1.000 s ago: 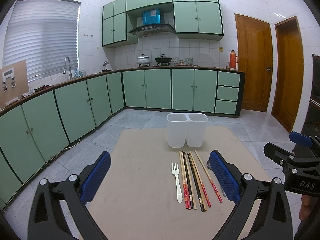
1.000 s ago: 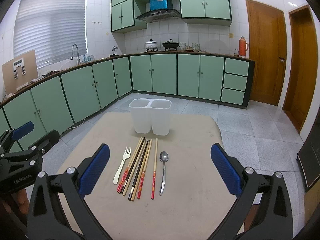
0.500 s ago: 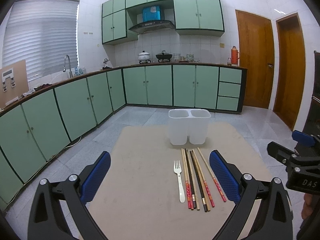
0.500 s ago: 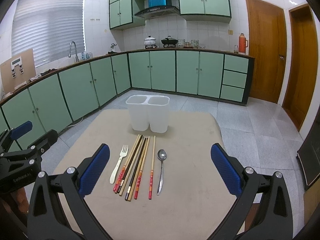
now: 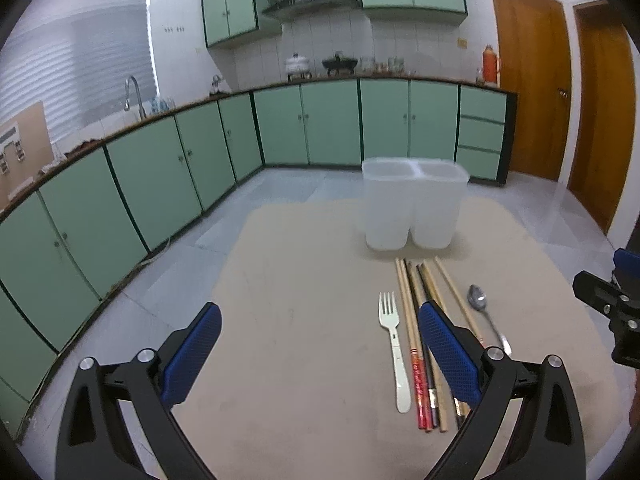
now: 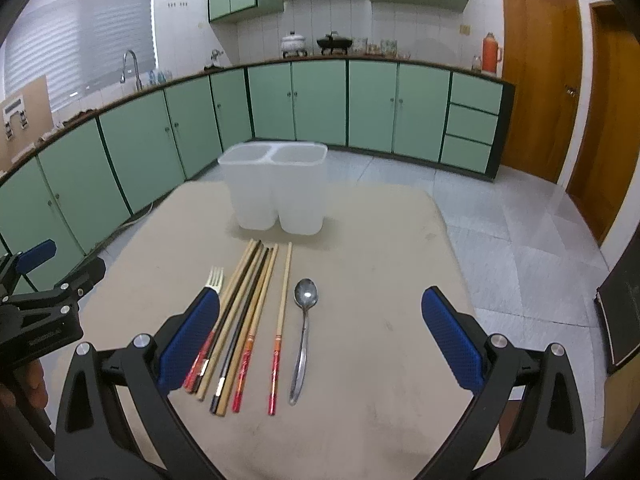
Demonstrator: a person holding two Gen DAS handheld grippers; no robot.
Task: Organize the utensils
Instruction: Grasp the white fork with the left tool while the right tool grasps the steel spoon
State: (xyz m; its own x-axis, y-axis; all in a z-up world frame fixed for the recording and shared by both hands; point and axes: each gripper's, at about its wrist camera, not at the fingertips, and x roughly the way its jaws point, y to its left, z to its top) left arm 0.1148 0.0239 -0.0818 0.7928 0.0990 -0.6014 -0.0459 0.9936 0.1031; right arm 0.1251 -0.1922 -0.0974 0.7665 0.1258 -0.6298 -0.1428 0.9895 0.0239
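the right claw is hanging wide open and empty just above the near end of the beige desk, and the left claw is also standing wide and holding nothing. between the right claw's blue pads the long silver metal spoon is lying flat, with the bundle of wooden and black chopsticks with red ends beside it and the white plastic fork at the far left of the row. nothing is sorted yet, i judge. for a good pick, the claw should be coming down over one thin handle only, closing across it, not along it. farther away the translucent white two-compartment plastic holder is standing upright and empty.
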